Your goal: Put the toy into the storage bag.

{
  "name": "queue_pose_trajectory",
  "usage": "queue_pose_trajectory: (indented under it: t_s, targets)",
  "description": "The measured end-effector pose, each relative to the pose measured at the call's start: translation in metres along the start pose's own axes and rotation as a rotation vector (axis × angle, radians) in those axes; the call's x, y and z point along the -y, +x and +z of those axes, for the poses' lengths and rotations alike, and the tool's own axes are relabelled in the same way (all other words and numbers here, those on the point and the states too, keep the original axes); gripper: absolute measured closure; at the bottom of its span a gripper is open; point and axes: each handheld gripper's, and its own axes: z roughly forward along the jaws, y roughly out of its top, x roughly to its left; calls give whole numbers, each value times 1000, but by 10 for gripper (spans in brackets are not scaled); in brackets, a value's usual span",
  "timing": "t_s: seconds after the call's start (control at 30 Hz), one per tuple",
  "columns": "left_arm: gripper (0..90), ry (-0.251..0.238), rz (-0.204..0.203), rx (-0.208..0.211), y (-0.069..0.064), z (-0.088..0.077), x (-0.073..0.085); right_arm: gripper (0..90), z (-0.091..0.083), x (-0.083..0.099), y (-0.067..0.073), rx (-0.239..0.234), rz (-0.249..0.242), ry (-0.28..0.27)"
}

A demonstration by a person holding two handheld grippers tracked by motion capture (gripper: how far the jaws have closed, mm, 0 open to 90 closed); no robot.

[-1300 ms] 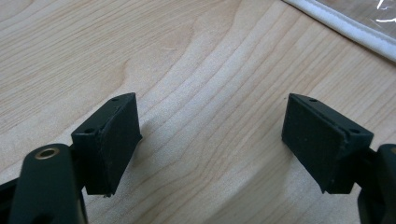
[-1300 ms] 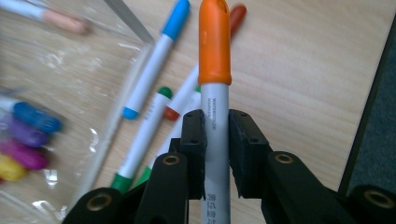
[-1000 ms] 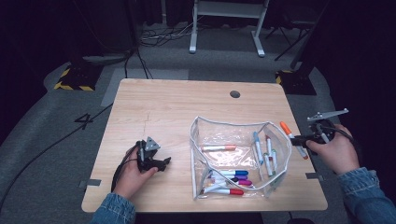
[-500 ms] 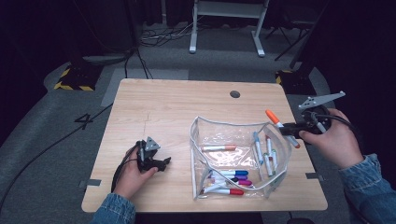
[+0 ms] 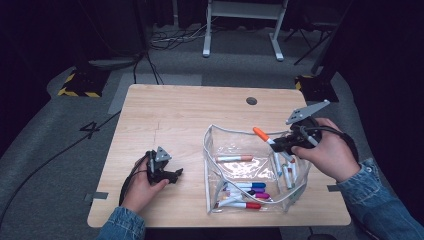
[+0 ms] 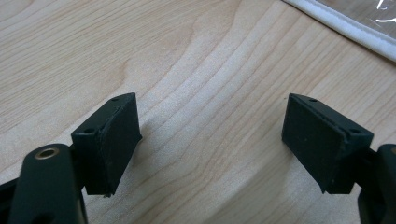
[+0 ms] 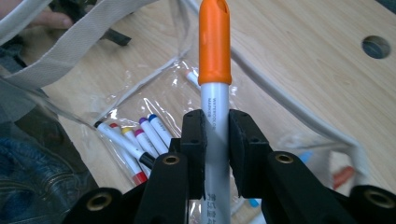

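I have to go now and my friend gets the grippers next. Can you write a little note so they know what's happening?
Right gripper: shut on the orange-capped marker, held above the open clear pouch.
Left gripper: open, empty, resting on the wooden table left of the pouch.
Done: many markers lie in the pouch, among them a red-capped marker and a blue-capped marker.
Left: probably drop this marker in.
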Motion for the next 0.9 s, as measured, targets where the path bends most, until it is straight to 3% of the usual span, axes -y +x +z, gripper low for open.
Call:
queue_pose_trajectory:
  t_s: [0.1,0.47,0.63,0.9]
  targets:
    - [197,0,0,0,0,0,0,771,17,-8,10,-31,-36,25]
    - [196,2,3,0,0,0,0,771,52,-18,23,-92,-70,46]
    - [196,2,4,-2,0,0,0,770,77,-12,27,-119,-88,117]
    - [193,5,3,-3,0,0,0,770,103,-1,27,-145,-106,200]
